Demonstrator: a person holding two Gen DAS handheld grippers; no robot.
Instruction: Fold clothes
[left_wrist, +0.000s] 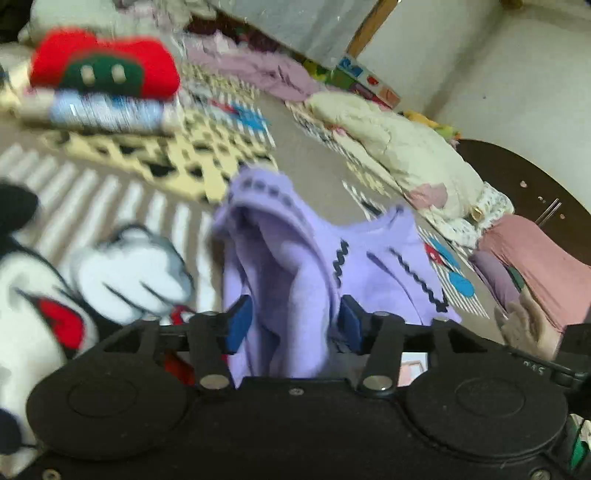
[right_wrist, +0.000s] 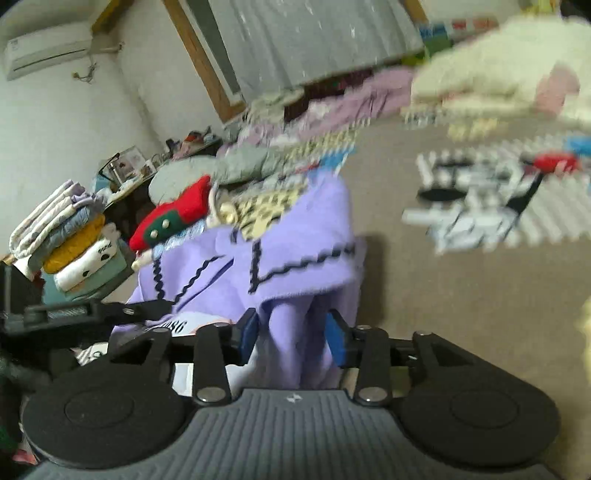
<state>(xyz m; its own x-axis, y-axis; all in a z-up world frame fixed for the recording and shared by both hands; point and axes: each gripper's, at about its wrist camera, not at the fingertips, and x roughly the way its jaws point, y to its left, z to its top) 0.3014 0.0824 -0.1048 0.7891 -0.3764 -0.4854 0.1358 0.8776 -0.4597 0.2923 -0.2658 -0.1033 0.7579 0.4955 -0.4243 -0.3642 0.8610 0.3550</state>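
We take the purple garment as our landmark; it hangs bunched between our two grippers, above a patterned bedspread.

Far left of the garment in the left wrist view lies a white cartoon-print cloth with a gloved hand on it. Behind the garment to the left sits a folded stack topped by a red knit piece. Our left gripper has its blue-padded fingers pressed in on a fold of the garment, with cloth filling the gap between them. To the right of the garment a heap of cream bedding and a pink cloth lie along the bed's edge.

In the right wrist view, a pile of folded clothes stands well left of the garment. Our right gripper likewise pinches a hanging fold between its blue fingers. Right of the garment the bedspread is blurred.
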